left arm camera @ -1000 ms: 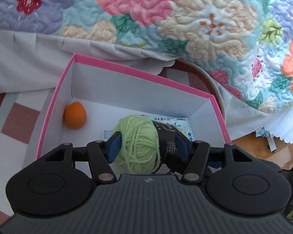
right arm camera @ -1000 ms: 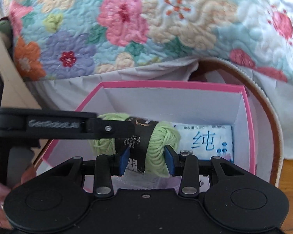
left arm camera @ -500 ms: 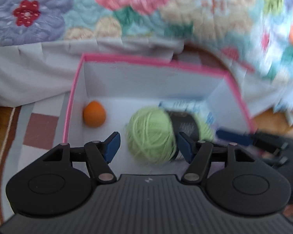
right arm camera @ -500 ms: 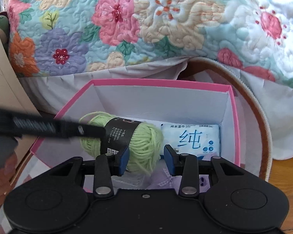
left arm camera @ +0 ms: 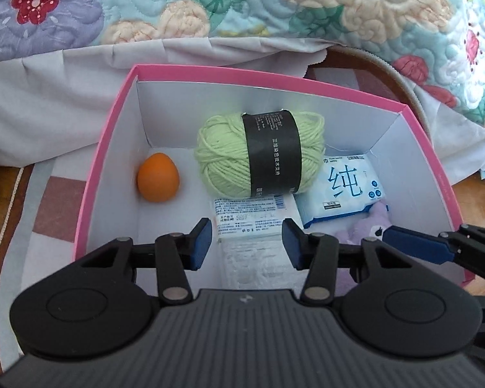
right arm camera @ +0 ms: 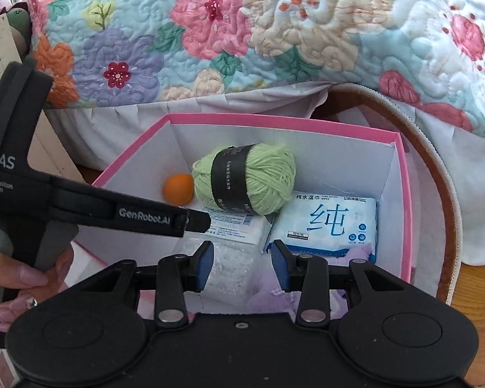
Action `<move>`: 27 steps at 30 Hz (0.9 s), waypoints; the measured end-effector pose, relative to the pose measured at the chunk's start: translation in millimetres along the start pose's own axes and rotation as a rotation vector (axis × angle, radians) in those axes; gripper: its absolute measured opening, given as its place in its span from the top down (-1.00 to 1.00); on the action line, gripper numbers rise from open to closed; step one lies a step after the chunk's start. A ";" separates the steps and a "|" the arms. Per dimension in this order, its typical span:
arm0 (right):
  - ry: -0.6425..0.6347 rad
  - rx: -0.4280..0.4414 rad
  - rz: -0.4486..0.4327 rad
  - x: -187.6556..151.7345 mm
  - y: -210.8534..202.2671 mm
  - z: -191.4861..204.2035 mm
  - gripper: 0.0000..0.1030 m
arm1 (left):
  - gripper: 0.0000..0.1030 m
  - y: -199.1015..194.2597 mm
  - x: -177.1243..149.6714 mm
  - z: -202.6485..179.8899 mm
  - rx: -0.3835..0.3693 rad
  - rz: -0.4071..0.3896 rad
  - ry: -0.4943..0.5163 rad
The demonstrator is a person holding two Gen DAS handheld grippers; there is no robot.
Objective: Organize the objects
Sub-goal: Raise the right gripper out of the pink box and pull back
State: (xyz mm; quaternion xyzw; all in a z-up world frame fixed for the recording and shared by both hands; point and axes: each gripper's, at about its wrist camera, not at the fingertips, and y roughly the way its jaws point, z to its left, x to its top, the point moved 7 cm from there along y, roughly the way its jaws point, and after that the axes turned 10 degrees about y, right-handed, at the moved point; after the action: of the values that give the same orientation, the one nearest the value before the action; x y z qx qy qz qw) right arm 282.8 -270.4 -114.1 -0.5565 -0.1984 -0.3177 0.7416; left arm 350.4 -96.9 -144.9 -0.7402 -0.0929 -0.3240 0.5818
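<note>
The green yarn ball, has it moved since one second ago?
Yes. The yarn ball left the left gripper and lies deeper in the pink box.

A pink-rimmed, white-lined box [left arm camera: 414, 129]; light-green yarn [left arm camera: 223, 155] — black-banded; an orange egg shape [left arm camera: 157, 177]; a floral quilt [right arm camera: 274, 32] — pastel-patterned.

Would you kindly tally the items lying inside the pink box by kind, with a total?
Yarn ball, light green: 1
Orange egg-shaped item: 1
Wet wipe packs: 2, one face up, one label side up
Purple plush toy: 1
Clear plastic packet: 1
Total: 6
</note>
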 end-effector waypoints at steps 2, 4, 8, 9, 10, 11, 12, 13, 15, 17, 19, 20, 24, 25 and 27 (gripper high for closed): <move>0.007 0.002 0.000 -1.1 -2.4 0.1 0.13 | 0.09 -3.9 -0.4 0.8 0.008 0.000 0.005; 0.021 0.008 -0.002 -1.5 -5.6 1.1 0.12 | 0.09 -13.1 -1.9 2.6 0.016 0.004 0.010; 0.030 0.010 -0.009 -1.5 -16.0 8.4 0.05 | 0.07 -32.9 -6.6 4.7 0.030 0.020 0.009; 0.022 0.006 -0.016 -1.6 -20.2 11.5 0.04 | 0.06 -37.8 -7.7 5.2 0.033 0.024 0.010; 0.014 0.000 -0.022 -1.6 -24.0 14.8 0.03 | 0.04 -43.9 -9.0 5.5 0.037 0.028 0.009; 0.005 -0.004 -0.024 -1.8 -27.4 17.7 0.02 | 0.00 -49.2 -9.9 5.5 0.038 0.032 0.009; -0.007 -0.006 -0.027 -2.3 -32.1 21.3 0.01 | -0.01 -55.1 -10.6 5.3 0.039 0.039 0.008; -0.012 -0.005 -0.028 -2.6 -36.3 24.1 0.00 | -0.02 -59.9 -11.0 4.3 0.036 0.042 0.008; -0.010 0.005 -0.024 -3.1 -45.2 28.7 0.00 | -0.04 -72.4 -11.0 1.3 0.034 0.037 0.012; -0.007 0.018 -0.019 -3.2 -55.6 33.6 -0.01 | -0.07 -86.6 -11.1 -1.9 0.046 0.031 0.022; -0.007 0.023 -0.021 -2.4 -66.9 39.0 -0.02 | -0.12 -99.9 -12.6 -5.2 0.055 0.024 0.034; -0.009 0.021 -0.023 -2.0 -71.6 41.5 -0.02 | -0.16 -107.8 -14.8 -6.9 0.061 0.022 0.038; -0.029 0.010 -0.056 -0.7 -93.5 53.0 -0.09 | -0.18 -129.5 -25.2 -10.4 0.071 0.032 0.048; -0.029 0.010 -0.062 -0.6 -99.5 55.2 -0.10 | -0.18 -134.4 -27.5 -10.7 0.073 0.036 0.051; -0.017 0.018 -0.066 -1.1 -109.3 58.3 -0.10 | -0.18 -146.0 -30.1 -11.7 0.083 0.027 0.057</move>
State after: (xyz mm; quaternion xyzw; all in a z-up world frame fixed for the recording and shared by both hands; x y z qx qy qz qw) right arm 209.8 -234.1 -20.7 -0.5458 -0.2260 -0.3355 0.7338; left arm 247.8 -55.8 -44.3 -0.7073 -0.0795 -0.3327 0.6186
